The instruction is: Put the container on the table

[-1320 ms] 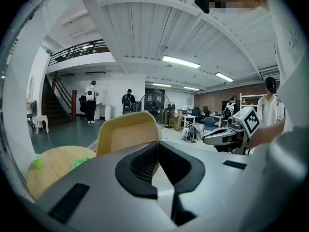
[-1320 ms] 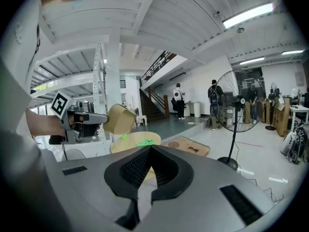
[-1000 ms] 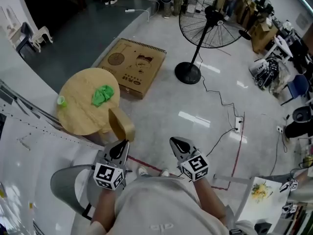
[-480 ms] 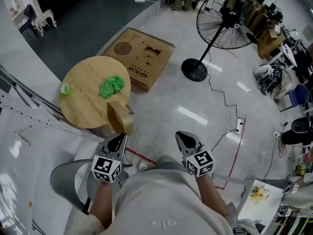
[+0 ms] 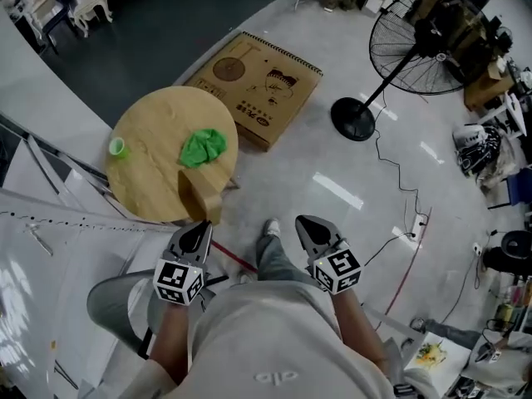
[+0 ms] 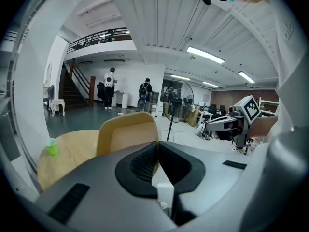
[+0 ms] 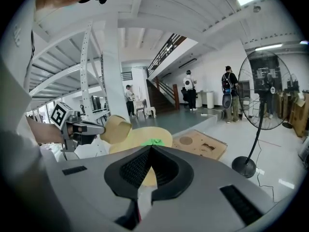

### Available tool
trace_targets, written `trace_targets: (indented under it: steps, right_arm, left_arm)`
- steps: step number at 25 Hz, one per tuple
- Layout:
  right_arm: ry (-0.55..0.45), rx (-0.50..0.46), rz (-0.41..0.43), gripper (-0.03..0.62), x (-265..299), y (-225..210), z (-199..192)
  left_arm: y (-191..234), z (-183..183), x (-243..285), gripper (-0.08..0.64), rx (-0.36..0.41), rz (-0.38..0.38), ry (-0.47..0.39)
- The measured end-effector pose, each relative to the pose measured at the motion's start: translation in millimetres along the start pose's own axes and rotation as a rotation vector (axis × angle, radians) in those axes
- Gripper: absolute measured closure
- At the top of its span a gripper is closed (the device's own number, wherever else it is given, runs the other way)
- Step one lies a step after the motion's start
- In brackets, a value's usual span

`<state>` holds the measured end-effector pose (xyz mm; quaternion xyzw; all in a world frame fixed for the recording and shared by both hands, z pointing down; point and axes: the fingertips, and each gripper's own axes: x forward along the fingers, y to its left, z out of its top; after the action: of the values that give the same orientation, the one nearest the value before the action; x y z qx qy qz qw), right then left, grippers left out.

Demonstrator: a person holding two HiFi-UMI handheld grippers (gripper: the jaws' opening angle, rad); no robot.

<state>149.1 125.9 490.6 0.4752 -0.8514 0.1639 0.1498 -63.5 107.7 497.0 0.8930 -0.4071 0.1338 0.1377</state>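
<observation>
A tan, round-cornered container stands on edge in my left gripper, which is shut on its rim. It hangs over the near edge of the round wooden table. In the left gripper view the container rises just beyond the closed jaws. My right gripper is level with the left one, to the right, over the floor, shut with nothing in it. The right gripper view shows the container at the left gripper, with the table beyond.
On the table lie a crumpled green cloth and a small green cup. A flat cardboard box lies on the floor past the table. A standing fan and cables are at the right. White framing runs along the left.
Both grippers have come forward towards the table, the left one carrying the container to its near edge. The person has stepped forward and a foot now shows between the grippers.
</observation>
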Motion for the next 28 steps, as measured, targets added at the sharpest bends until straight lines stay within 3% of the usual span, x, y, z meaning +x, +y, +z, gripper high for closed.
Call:
trace_targets:
  steps: [10,14,23,28]
  right_arm:
    - [0.035,-0.030,0.168,0.568,97,-87,53]
    - [0.044,-0.026,0.241,0.568,132,-102,66]
    - [0.078,-0.013,0.337,0.567,202,-90,80]
    - [0.099,-0.011,0.316,0.568,232,-77,88]
  left_arm:
    - [65,33,87,0.535,-0.092,0.159,0.070]
    - [89,42,107,0.535,-0.082,0.232,0.099]
    - [155,44,129,0.535,-0.072,0.288,0.155]
    - [201,42,132,0.535,-0.081,0.271,0.175]
